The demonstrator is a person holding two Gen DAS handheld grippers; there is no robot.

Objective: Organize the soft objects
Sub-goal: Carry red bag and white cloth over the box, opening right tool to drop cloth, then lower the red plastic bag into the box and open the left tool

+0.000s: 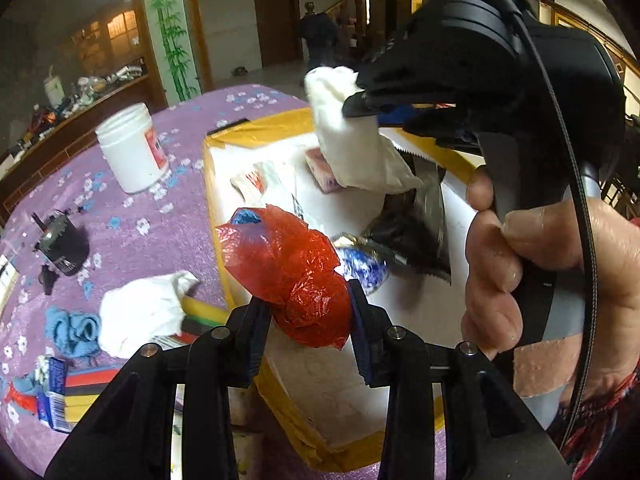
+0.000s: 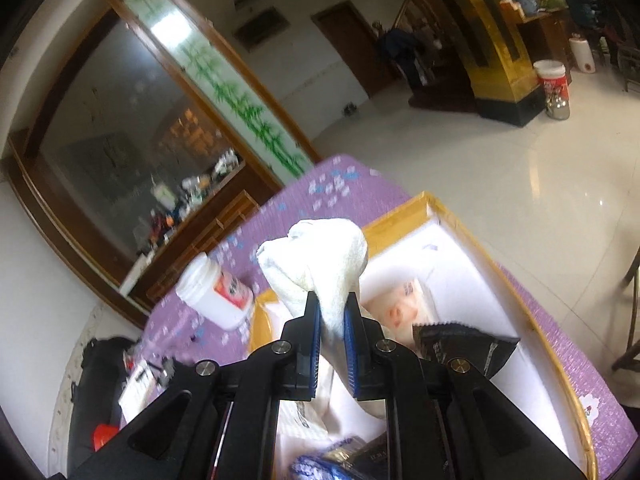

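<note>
Over the white box [image 1: 400,340], a white cloth [image 2: 320,268] is being clamped by the right gripper [image 2: 333,316] and a red bag [image 1: 296,276] by the left gripper [image 1: 310,320], each lightly pinched and liable to be dropped outside.

A purple flowered table [image 1: 132,184] carries a white jar [image 1: 132,148] and yellow-rimmed box [image 1: 216,208].

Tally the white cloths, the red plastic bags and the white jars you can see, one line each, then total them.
White cloths: 2 (gripped, on the table)
Red plastic bags: 1
White jars: 1
Total: 4
</note>
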